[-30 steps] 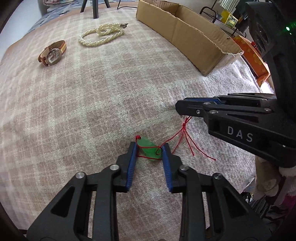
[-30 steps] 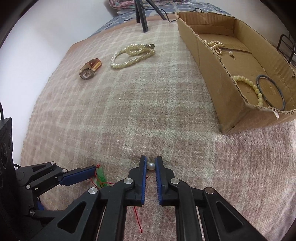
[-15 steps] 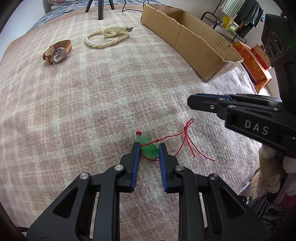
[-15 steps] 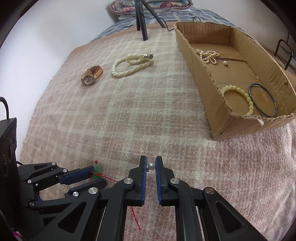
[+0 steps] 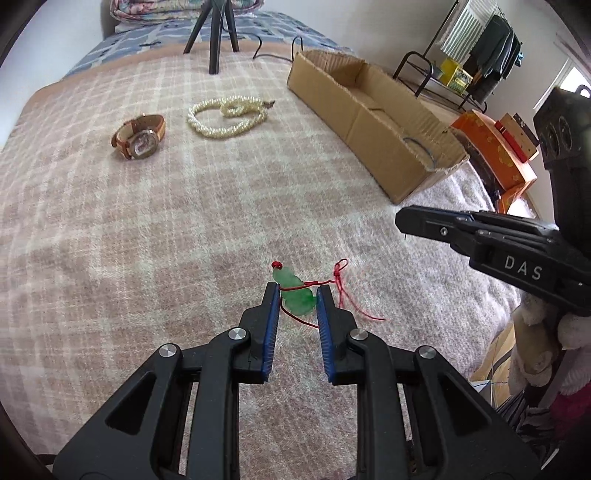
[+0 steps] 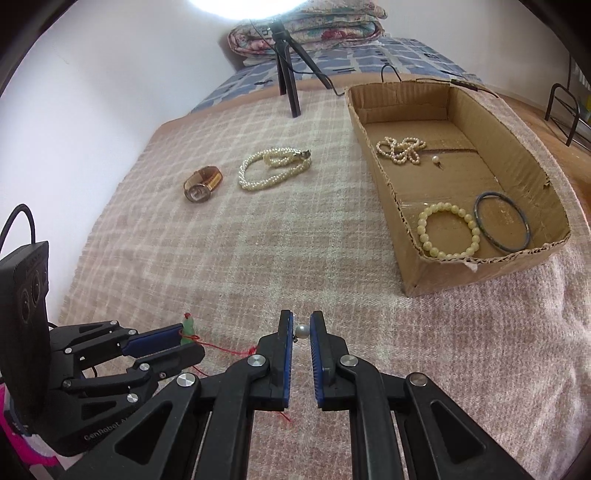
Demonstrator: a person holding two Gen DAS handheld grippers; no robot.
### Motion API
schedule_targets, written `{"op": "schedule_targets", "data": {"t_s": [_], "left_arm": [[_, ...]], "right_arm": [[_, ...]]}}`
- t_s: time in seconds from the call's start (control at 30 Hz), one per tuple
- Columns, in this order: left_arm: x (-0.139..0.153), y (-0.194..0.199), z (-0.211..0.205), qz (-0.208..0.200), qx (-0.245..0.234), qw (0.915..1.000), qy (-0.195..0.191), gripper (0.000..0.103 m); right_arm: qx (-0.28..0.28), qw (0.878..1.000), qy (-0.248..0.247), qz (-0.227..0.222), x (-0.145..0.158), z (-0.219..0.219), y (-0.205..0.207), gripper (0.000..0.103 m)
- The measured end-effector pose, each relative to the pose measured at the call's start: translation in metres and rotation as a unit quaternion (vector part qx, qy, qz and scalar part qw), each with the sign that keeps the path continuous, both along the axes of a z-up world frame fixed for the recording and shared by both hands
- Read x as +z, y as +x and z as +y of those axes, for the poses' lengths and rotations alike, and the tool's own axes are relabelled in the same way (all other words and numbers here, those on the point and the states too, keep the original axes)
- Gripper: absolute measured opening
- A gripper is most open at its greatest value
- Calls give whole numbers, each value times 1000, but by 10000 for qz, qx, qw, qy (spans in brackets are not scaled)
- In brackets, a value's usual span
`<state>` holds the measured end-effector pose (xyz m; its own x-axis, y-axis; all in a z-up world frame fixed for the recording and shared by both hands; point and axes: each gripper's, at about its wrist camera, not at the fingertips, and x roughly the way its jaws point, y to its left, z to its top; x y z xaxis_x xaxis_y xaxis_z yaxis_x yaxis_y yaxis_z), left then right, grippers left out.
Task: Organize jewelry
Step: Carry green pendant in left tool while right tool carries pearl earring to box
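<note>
My left gripper (image 5: 297, 291) is shut on a green jade pendant (image 5: 297, 293) with a red cord (image 5: 341, 284) and holds it above the plaid blanket; it also shows in the right wrist view (image 6: 189, 326). My right gripper (image 6: 302, 325) is shut on a small pearl earring (image 6: 302, 330), lifted off the blanket. The cardboard box (image 6: 410, 258) at right holds a pearl strand (image 6: 400, 147), a loose pearl (image 6: 436, 159), a bead bracelet (image 6: 448, 230) and a dark bangle (image 6: 502, 225).
A wristwatch (image 5: 138, 136) and a twisted pearl necklace (image 5: 227, 116) lie on the blanket at the far left. A black tripod (image 6: 288, 74) stands at the back. Folded bedding (image 6: 306, 35) lies beyond it. An orange box (image 5: 495, 147) sits off the bed's right edge.
Both grippers have risen and tilted up with their items. The left closed on the pendant and lifted it; its cord came off the right gripper's tip. The box looks farther away.
</note>
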<state>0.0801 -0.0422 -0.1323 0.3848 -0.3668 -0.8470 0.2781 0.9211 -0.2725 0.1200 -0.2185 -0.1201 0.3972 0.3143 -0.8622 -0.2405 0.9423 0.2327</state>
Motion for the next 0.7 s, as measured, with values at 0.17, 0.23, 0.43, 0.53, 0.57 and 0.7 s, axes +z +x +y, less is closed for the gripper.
{"op": "schedule_targets", "data": {"t_s": [0.17,0.23,0.43,0.53,0.57,0.7], "left_arm": [[21,-1,-2,-255,57,9996,-98,19],[29,-2,-1,-336,88,9993,-147,19],[52,8,1,-574,182,9977,-296,19],[63,13,1,-682,224,9967,-368,19],[66,15,1,-709,230,9965,-389,19],[77,23,-2,-825,228,9954,-438,19]], "right_arm": [[-64,9998,6,-163,12,-6,-5,7],[-104,9996,7,-243,17,-10,-6,7],[-245,9984,10,-515,37,-23,-11,7],[-294,9975,-14,-640,45,-28,-12,7],[-315,9971,-29,-689,48,-30,-12,7],[-389,9959,-65,-817,55,-37,-12,7]]}}
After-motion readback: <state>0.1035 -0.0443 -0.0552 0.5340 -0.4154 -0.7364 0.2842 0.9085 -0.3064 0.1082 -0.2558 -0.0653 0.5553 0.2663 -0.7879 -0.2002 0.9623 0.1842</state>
